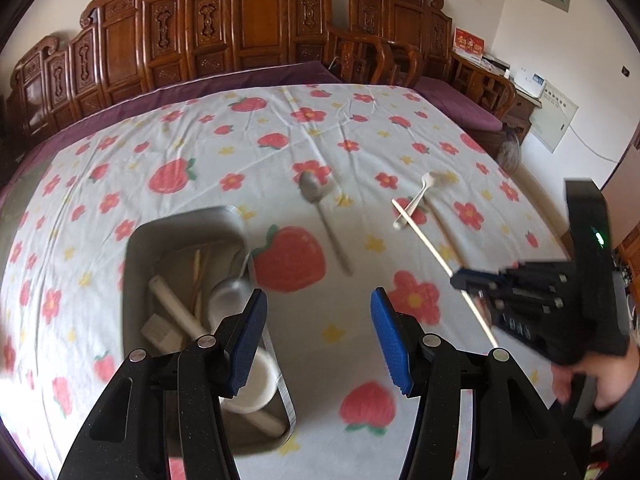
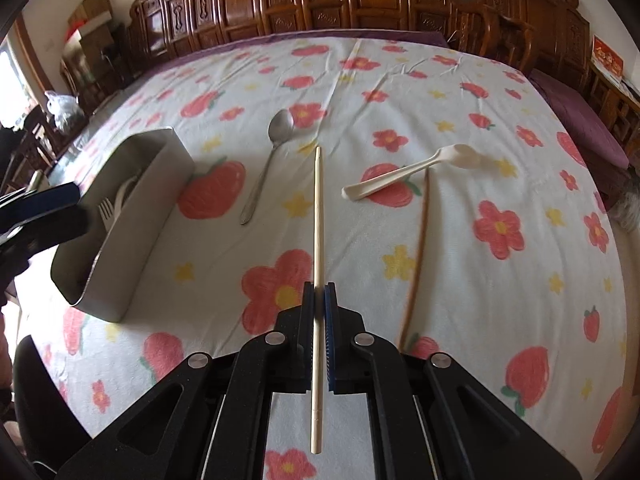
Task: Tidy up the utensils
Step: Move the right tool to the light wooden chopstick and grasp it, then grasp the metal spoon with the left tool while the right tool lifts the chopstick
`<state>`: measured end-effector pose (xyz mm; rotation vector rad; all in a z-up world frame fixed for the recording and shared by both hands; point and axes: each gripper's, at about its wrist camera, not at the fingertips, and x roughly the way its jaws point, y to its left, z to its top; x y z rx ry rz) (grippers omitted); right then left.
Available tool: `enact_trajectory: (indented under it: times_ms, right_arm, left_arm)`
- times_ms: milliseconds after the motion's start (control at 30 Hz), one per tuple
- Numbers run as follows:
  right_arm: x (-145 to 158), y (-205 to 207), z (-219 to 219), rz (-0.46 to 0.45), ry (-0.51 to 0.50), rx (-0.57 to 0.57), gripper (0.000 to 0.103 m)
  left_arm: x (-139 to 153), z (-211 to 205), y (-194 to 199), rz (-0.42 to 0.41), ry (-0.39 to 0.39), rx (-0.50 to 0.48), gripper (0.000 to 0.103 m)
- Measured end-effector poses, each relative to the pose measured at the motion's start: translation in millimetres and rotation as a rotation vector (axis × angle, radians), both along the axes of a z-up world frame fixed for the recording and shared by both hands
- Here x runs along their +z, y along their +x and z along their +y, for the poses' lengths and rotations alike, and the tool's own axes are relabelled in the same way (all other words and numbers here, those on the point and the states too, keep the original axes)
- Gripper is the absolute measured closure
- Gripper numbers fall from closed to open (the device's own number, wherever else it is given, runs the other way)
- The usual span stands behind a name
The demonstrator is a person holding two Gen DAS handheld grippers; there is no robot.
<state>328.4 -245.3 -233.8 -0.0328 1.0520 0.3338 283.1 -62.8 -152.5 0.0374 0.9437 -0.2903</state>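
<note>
My right gripper [image 2: 319, 292] is shut on a pale wooden chopstick [image 2: 318, 216] and holds it above the cloth; it also shows in the left wrist view [image 1: 460, 280] with the chopstick [image 1: 424, 236]. My left gripper [image 1: 318, 312] is open and empty beside the grey metal bin [image 1: 136, 256], which holds several utensils. The bin also shows in the right wrist view [image 2: 140, 208]. On the cloth lie a metal spoon [image 2: 264, 168], a white plastic spoon [image 2: 404, 176] and a brown chopstick [image 2: 418, 256].
The table [image 1: 360, 128] wears a white cloth with strawberries and flowers. Carved wooden chairs [image 1: 240, 32] line the far edge, more chairs [image 2: 600, 92] stand at the right.
</note>
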Motion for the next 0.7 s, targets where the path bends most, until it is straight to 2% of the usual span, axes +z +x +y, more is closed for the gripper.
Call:
enact_trajectory:
  times_ms: [200,400,500,567,633,700]
  right_arm:
    - [-0.1,3.7,-16.6,-0.018,0.010,0.006,0.097]
    - [-2.8,13.3,-34.0,-0.028,0.032,-0.010,0.097]
    - [-4.6,17.5,-39.4,-0.029,0.039,-0.011,0.097]
    - [-5.9,20.4,-42.4,-0.031,0.044,-0.011,0.097]
    - [-7.2,22.2,-44.3,-0.033,0.050,-0.012,0.097]
    - [-7.8,23.3,-46.1,-0.040,0.052,-0.018,0.097]
  left_arm:
    - [-3.1,-30.2,47.3,0.007,-0.011,0.015,0.051]
    - [-21.7,-46.6,93.2,0.048,0.007,0.056,0.052]
    - [-29.1,-49.8,110.6,0.055,0.013,0.072,0.056]
    - [-36.3,-50.3,124.7,0.069,0.003,0.090,0.065]
    - [-44.0,-51.5,139.6,0.089,-0.002,0.106,0.070]
    - [-49.5,-53.1,151.8,0.099,0.000,0.116,0.071]
